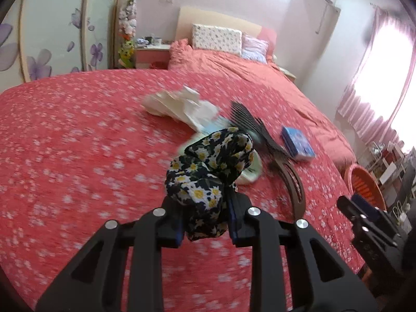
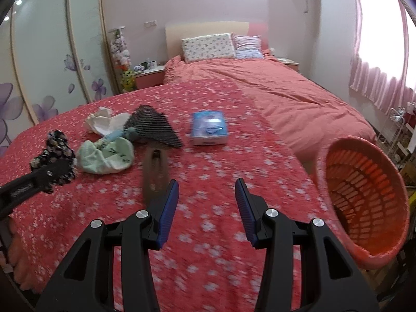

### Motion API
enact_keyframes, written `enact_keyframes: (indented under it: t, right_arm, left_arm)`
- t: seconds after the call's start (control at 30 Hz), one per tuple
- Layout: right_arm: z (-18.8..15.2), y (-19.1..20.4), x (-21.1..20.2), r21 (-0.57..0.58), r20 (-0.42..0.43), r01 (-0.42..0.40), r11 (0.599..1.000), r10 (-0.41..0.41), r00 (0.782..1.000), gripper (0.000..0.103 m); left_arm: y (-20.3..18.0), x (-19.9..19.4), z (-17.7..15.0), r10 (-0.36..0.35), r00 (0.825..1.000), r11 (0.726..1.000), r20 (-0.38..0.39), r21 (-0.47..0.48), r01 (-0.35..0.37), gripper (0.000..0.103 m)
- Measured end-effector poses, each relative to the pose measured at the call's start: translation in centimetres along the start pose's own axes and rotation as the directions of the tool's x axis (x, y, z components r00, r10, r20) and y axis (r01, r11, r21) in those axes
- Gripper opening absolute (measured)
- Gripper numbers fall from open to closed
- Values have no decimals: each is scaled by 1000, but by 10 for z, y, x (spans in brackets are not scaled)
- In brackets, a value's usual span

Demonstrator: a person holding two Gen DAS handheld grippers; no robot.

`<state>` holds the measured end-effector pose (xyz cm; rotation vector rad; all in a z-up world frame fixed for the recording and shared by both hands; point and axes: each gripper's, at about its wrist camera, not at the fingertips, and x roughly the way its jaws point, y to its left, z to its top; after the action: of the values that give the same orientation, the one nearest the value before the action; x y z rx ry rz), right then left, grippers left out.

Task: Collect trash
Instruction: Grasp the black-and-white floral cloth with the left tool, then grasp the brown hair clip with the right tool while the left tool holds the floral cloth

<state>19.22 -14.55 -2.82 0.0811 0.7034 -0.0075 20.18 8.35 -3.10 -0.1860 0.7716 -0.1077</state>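
My left gripper (image 1: 202,199) is shut on a bunched black cloth with yellow and white daisies (image 1: 208,166). The right wrist view shows that same floral cloth (image 2: 56,143) at the left, over the red flowered bedspread (image 2: 208,234). My right gripper (image 2: 206,182) stands open above the bedspread, with nothing between its blue pads (image 2: 169,208). An orange slotted basket (image 2: 338,156) is tilted at the bed's right edge, close to the right gripper. On the bed lie a pale green cloth (image 2: 104,156), crumpled white stuff (image 2: 100,123) and a blue tissue pack (image 2: 209,128).
A dark ribbed fan-shaped thing (image 2: 156,127) with a brown handle (image 2: 154,171) lies just ahead of the right gripper. Pillows (image 2: 208,45) sit at the headboard, a wardrobe (image 2: 52,65) at the left, a curtained window (image 2: 377,52) at the right.
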Motion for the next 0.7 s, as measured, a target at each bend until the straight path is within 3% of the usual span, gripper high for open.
enact_keyframes:
  t: [0.33, 0.7]
  right_arm:
    - [20, 34, 43, 5, -87, -90, 996, 90, 992, 46]
    - [22, 42, 72, 29, -157, -79, 996, 82, 984, 46]
  left_arm:
    - [66, -20, 14, 94, 995, 993, 31, -76, -92, 26]
    - [101, -13, 14, 124, 992, 985, 10, -123, -122, 26]
